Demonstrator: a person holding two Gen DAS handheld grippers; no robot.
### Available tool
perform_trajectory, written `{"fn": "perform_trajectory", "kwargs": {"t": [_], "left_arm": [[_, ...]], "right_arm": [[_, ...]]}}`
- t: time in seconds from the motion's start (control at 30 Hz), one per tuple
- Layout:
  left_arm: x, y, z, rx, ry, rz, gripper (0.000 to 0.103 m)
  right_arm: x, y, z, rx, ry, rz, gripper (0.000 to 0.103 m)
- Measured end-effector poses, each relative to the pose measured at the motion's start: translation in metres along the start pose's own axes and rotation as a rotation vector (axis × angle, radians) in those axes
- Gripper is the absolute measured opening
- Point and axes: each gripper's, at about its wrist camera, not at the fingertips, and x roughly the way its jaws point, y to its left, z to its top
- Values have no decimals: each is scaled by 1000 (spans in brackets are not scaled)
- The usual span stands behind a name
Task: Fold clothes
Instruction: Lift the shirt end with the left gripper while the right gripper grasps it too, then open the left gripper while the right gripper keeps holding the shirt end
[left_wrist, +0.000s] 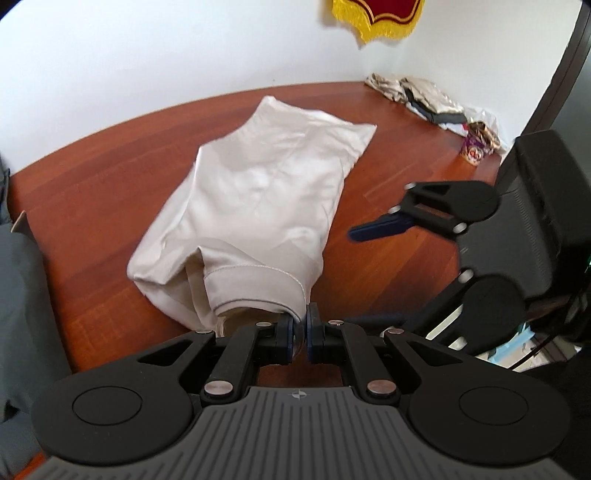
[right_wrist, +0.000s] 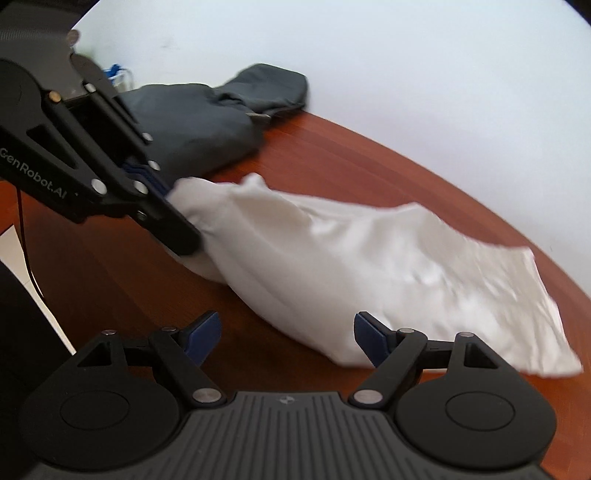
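The surface is a reddish wood top against a white wall, and it carries 3 lots of cloth. The largest is the cream garment, lying mid-surface, partly doubled over, its far end flat and its near hem lifted. A dark grey garment sits bunched beyond it toward the wall in the right wrist view. A small pile of mixed fabric lies in the far corner, well apart.

The left hand-held gripper is clenched on the cream garment's stitched hem, pinching a corner so the cloth tents up from the surface. The right hand-held gripper is released, jaws wide, nothing between them; it hovers just beside the garment's near edge, apart from it.

The step in hand looks like getting a second hold so the hem can be carried over as 1 straight edge. To do it well, the right one should probably take the hem's other corner, through both layers, not a loose fold in the middle. The left should hold height and light tension meanwhile, so the cloth does not slide or bunch. Lifting with only 1 corner held would likely twist the fold.
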Motion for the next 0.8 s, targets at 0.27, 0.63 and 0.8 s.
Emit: {"fn": "perform_trajectory", "kwargs": {"t": [0.27,0.63,0.8], "left_arm": [[0,0,13,-18,-37,-5,7],[2,22,20,-92,-58,10,6],[-3,36,17,-131,-62,30,13]], "right_arm": [[33,24,33,-233,-28,28,84],[67,15,45,-259,-6,66,19],[70,7,51,-235,9,76,10]]}}
